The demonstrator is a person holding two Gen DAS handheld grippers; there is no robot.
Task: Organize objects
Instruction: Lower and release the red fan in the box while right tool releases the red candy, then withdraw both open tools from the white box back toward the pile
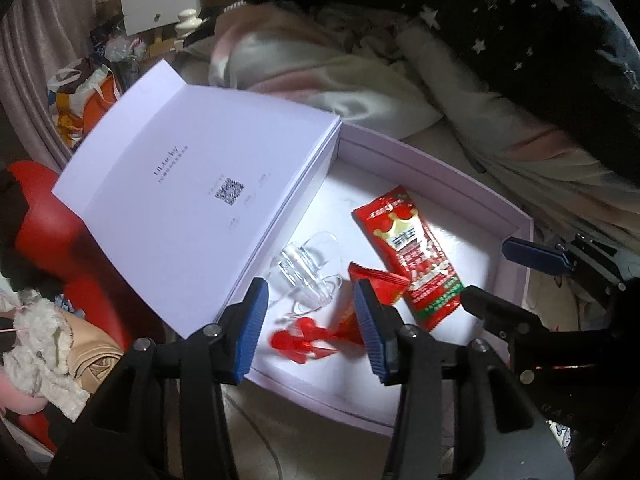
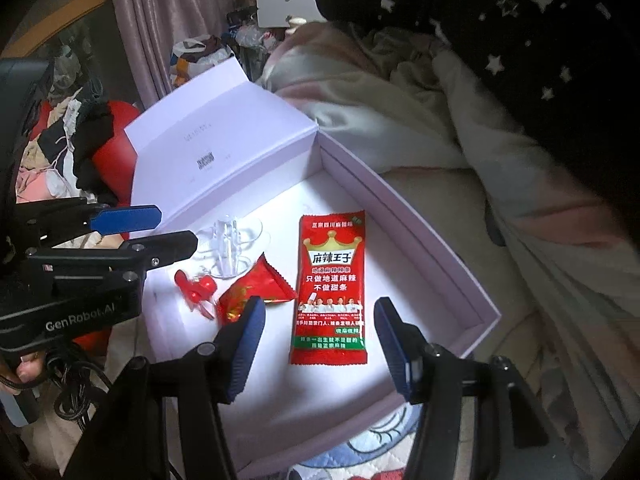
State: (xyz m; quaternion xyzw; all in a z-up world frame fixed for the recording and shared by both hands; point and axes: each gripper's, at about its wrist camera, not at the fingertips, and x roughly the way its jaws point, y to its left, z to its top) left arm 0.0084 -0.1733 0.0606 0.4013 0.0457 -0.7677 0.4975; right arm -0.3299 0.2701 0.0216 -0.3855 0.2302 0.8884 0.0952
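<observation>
An open pale lilac box [image 1: 516, 220] [image 2: 448, 256] lies on the bed, its lid [image 1: 192, 196] [image 2: 224, 148] raised at the left. Inside lie a long red snack packet [image 1: 412, 256] [image 2: 330, 288], a small red wrapper [image 1: 376, 284] [image 2: 256, 288], a clear plastic piece [image 1: 308, 272] [image 2: 230, 246] and a small red plastic item [image 1: 300, 340] [image 2: 196, 288]. My left gripper [image 1: 310, 324] [image 2: 160, 228] is open and empty, hovering over the box's left part. My right gripper [image 2: 318, 344] [image 1: 488, 276] is open and empty above the long packet's near end.
Rumpled bedding [image 1: 320, 64] and a dark star-print cloth [image 2: 540, 40] lie behind the box. A red chair piled with clothes [image 2: 68, 148] stands at the left. White drawers [image 1: 160, 4] and bags [image 1: 84, 96] are farther back by the curtain.
</observation>
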